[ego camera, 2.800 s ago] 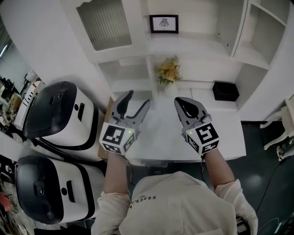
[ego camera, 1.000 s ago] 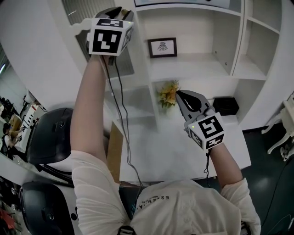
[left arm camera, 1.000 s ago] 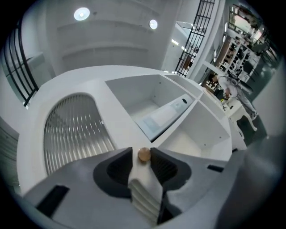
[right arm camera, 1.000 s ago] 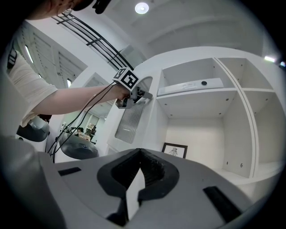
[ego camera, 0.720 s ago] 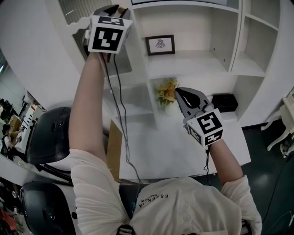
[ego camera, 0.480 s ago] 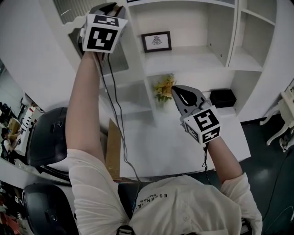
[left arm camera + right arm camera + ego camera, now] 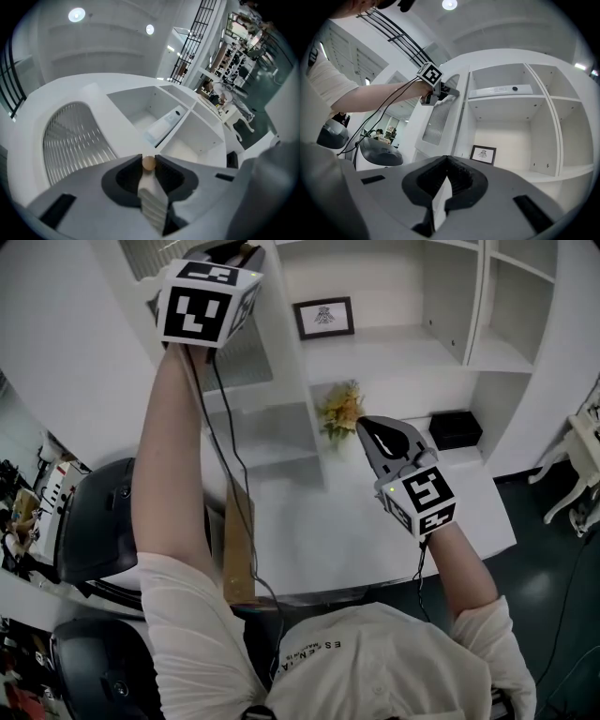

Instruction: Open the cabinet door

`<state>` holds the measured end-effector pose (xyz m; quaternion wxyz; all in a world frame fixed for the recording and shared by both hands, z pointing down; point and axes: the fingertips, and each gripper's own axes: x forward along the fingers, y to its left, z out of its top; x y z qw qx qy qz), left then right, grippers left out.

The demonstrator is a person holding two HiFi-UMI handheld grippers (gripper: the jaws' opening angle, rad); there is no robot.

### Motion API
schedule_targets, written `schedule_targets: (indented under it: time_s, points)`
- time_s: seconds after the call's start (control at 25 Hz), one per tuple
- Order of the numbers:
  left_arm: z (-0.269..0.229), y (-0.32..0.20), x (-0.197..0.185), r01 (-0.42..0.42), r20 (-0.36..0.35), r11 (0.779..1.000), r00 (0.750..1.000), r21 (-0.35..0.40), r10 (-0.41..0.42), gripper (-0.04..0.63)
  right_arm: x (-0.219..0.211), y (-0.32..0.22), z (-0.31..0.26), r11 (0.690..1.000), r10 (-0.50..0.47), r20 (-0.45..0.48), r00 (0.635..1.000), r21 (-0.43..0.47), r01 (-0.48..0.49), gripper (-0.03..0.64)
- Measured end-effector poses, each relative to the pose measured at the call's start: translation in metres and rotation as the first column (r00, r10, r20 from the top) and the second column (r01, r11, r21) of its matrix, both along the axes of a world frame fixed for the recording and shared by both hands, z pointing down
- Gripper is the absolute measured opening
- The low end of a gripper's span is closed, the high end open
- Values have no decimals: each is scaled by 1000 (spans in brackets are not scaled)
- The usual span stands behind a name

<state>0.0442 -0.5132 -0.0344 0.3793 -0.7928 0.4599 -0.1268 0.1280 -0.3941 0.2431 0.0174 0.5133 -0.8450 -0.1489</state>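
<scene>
The white cabinet door (image 7: 246, 357) with its ribbed glass pane (image 7: 75, 140) stands at the upper left, swung partly out from the shelf unit. My left gripper (image 7: 234, 249) is raised at arm's length and shut on the door's small round wooden knob (image 7: 148, 162), which sits pinched between the pads. From the right gripper view, the left gripper (image 7: 452, 92) shows at the door's (image 7: 440, 117) edge. My right gripper (image 7: 375, 432) hovers low over the white desk, shut with nothing in it, its jaws (image 7: 447, 161) pointing at the open shelves.
The open shelves hold a framed picture (image 7: 323, 317), yellow flowers (image 7: 340, 407) and a black box (image 7: 455, 429). A white desk (image 7: 319, 531) lies below, with cardboard (image 7: 239, 540) at its left edge. Black-and-white machines (image 7: 94, 521) stand left. A cable (image 7: 230, 456) hangs from the left gripper.
The left gripper went up from over the desk to the door and took the knob. Since then the door has swung out a little with it. The right gripper stays near the flowers.
</scene>
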Motion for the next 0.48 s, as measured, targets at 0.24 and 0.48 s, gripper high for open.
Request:
schedule_targets:
  time_s: [0.24, 0.48]
  points:
    - [1, 39, -17, -48, -24, 999, 999, -7, 48, 86, -21, 32, -6, 999, -33, -26, 999, 33, 34, 14]
    - [2, 58, -29, -76, -75, 995, 995, -61, 71, 83, -30, 62, -4, 997, -73, 0, 997, 37, 73, 14]
